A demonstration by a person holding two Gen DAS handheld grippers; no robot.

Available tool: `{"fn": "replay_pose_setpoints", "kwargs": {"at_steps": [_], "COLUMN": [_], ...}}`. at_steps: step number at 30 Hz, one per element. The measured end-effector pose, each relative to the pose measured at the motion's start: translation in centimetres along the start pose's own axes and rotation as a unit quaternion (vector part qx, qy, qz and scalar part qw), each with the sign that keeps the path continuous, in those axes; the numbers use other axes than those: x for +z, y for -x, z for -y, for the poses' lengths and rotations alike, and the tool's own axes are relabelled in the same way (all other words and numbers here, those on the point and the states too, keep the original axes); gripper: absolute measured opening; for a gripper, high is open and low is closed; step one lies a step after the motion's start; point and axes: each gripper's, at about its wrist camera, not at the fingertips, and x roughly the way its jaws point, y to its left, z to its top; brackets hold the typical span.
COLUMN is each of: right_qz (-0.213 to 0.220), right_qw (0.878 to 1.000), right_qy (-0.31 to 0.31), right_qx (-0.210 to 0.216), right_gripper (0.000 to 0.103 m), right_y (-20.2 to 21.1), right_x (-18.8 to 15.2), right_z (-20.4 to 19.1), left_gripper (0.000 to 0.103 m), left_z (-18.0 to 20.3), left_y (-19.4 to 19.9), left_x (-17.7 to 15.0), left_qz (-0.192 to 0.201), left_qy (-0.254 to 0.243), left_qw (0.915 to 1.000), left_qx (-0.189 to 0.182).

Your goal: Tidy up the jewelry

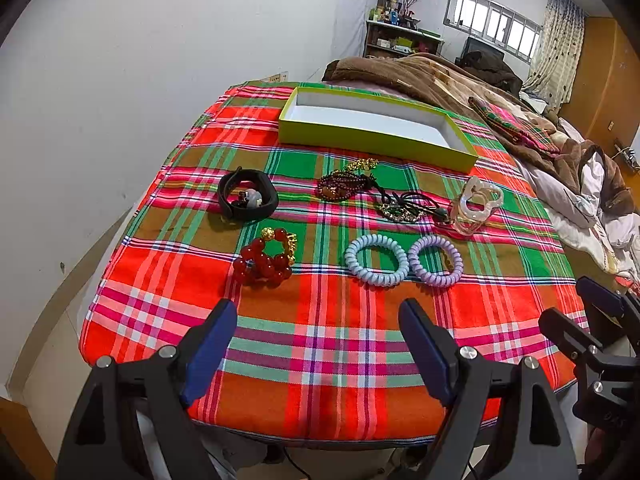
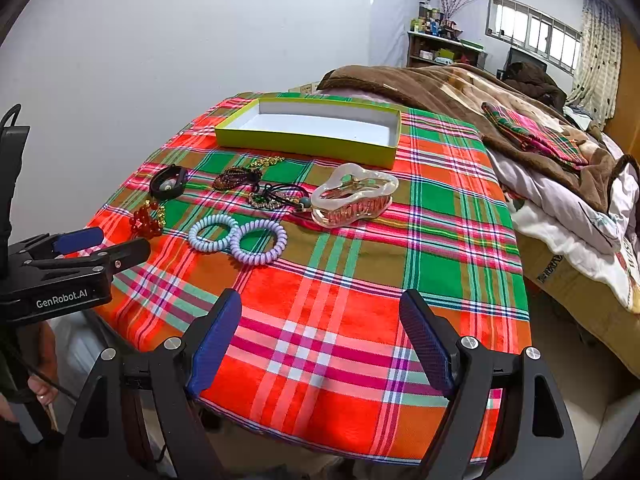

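Nothing is sorted yet: the green box (image 1: 372, 142) is sitting empty at the bench's far edge, the bracelets, coil hair ties (image 1: 404, 260) and hair clip (image 2: 354, 198) are lying loose mid-bench, and the left claw (image 1: 320, 344) and right claw (image 2: 322, 340) are hovering spread and empty at the near edge.

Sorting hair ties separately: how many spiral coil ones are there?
2: the blue coil tie and the purple coil tie touch, side by side on the cloth's near half. None seems hidden.

Left black plastic two-finger gripper (image 1: 318, 344): blue textured pads on inner faces of fingers (image 1: 210, 350), round silver screws at knuckles, triangular cut-outs in the black arms. Right black plastic two-finger gripper (image 2: 320, 340): same build, blue cross-hatched pads, silver screws. From right wrist cam, left unit's side reads "GenRobot.AI" in white; black cable runs down past it. Bare skin of hand (image 2: 40, 390) at lower left.
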Motion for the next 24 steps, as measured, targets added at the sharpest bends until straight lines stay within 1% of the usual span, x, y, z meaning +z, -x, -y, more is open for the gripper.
{"fn": "replay_pose_setpoints", "kwargs": {"at_steps": [24], "right_qz": [-0.003], "right_qw": [1.0], "right_qy": [0.001], "right_qx": [0.0], "right_gripper": [0.081], "right_y": [-0.17], "right_x": [0.08], "right_z": [-0.08], "left_gripper": [0.085], "left_z": [0.05], "left_y": [0.13], "left_x": [0.03], "left_qz": [-0.002], "left_qy": [0.001], "left_qw": [1.0], "left_qx": [-0.004]}}
